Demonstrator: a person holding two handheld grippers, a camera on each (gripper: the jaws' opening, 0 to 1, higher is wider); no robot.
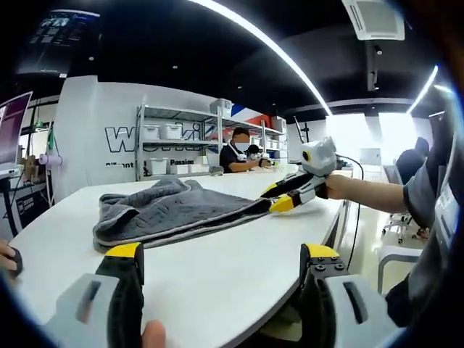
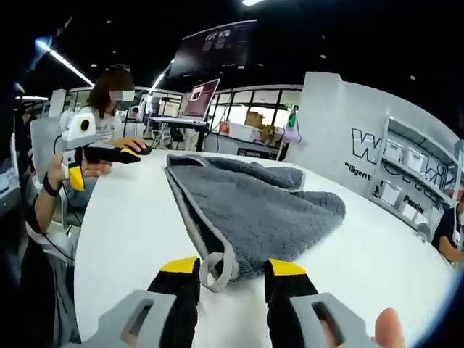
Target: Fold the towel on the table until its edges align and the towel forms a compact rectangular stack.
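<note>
Right hand-held gripper (image 2: 233,270) jaws apart at towel (image 2: 254,210) corner; left hand-held gripper (image 1: 221,255) apart, clear. Pinch hem fully, fold across tabletop (image 2: 123,217) squarely.

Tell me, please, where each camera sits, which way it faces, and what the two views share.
Left gripper view: rides the left gripper, jaws open over the white table, facing the grey towel and the right gripper at its edge.
Right gripper view: rides the right gripper, jaws open about the towel's corner loop, facing the left gripper and its hand.
Shared: towel, table, shelving.
</note>
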